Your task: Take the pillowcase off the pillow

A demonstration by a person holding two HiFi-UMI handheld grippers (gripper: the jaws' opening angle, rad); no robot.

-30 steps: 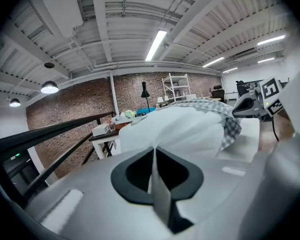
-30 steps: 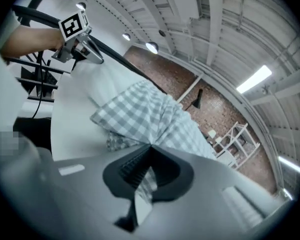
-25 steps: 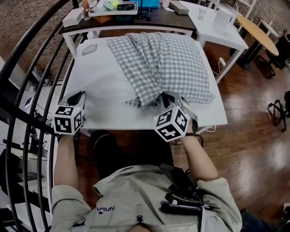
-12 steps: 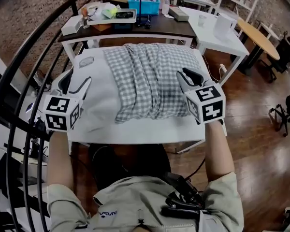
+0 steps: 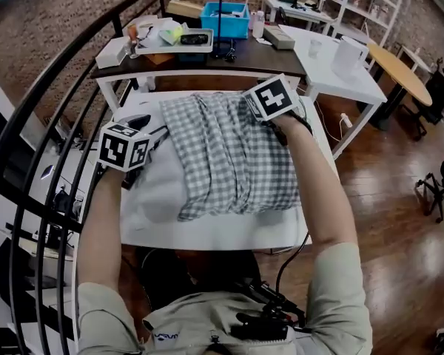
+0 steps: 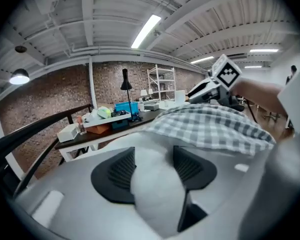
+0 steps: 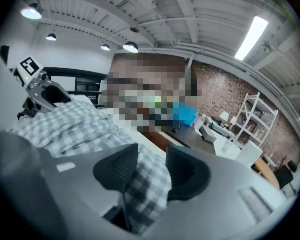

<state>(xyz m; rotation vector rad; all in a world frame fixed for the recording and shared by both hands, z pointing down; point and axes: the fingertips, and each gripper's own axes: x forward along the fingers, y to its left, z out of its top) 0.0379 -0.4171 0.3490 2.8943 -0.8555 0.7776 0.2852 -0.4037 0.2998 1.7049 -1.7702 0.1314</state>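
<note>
A white pillow [image 5: 152, 191] lies on the white table [image 5: 207, 237], and a grey checked pillowcase [image 5: 237, 154] is bunched over its middle and right side. My left gripper [image 5: 152, 126] is at the pillow's far left corner. Its jaws have just been opening, and the white pillow [image 6: 152, 184] bulges between the pads of the left gripper [image 6: 152, 166]. At the far right corner is my right gripper [image 5: 253, 108], whose jaws have also just been opening. In the right gripper view, checked pillowcase cloth [image 7: 145, 186] lies between the pads of the right gripper [image 7: 152, 171].
Behind the table stands a dark desk [image 5: 200, 54] with a blue bin [image 5: 226, 19] and a white tray [image 5: 170, 35]. A white desk [image 5: 340, 65] is at the back right. A black railing [image 5: 29, 124] curves along the left. Wooden floor lies to the right.
Both grippers have left the table's near edge and moved to the pillow's far end. The right one let go of the pillowcase hem. Both sets of jaws have opened.
</note>
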